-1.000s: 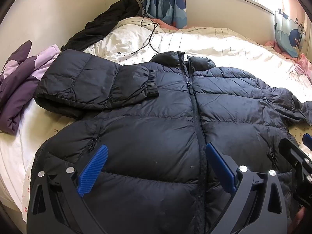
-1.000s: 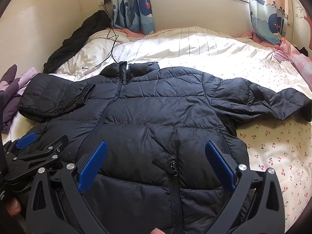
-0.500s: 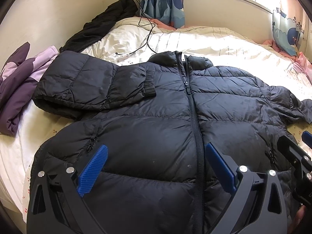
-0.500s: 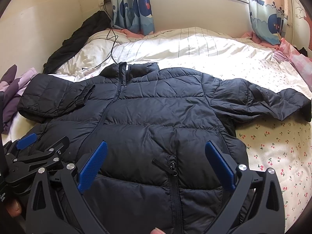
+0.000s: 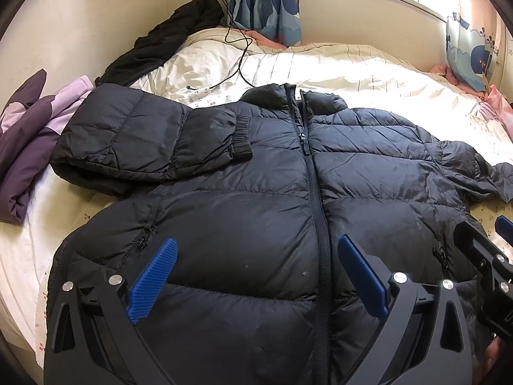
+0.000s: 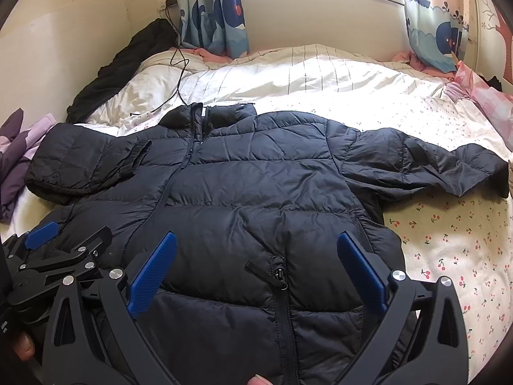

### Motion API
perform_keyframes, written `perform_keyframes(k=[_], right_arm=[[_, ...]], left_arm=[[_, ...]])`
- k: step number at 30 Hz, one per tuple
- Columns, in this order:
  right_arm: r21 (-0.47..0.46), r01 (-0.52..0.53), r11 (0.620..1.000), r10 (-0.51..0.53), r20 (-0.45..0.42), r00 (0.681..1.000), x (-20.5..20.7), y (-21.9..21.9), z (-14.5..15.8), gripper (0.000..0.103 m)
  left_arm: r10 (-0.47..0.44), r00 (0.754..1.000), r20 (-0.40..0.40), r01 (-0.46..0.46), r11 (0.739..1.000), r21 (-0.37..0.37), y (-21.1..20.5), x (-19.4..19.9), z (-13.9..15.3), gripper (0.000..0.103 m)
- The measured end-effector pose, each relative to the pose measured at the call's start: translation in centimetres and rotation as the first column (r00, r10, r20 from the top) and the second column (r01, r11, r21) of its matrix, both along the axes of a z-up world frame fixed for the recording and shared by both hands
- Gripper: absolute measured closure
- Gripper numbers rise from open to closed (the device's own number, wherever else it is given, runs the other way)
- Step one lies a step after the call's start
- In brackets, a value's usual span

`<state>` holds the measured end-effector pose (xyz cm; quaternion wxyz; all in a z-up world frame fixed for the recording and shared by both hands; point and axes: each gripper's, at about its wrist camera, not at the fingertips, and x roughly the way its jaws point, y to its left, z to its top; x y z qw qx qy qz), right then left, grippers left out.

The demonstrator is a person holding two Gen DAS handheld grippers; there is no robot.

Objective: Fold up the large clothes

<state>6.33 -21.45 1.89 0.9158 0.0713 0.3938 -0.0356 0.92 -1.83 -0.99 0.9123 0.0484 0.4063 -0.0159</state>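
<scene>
Black quilted puffer jacket lies zipped, front up, flat on the white floral-print bed sheet. Left sleeve is folded across the chest, cuff near the zip. Only the right wrist view shows the whole right sleeve, stretched out on the sheet. Left gripper and right gripper both hang over the hem, blue fingers spread wide, holding nothing. Purple bedding lies bunched at the left.

Sunlit bed, perhaps cream walls.
</scene>
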Motion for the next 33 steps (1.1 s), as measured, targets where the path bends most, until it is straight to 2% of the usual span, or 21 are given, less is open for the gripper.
perform_keyframes(k=[33], right_arm=[[0.01,-0.007,1.0,0.007,-0.011,1.0,0.03,-0.01,-0.73,0.006]], left_arm=[[0.0,1.0,-0.008,0.0,1.0,-0.005,-0.34,0.34,-0.07,0.007]])
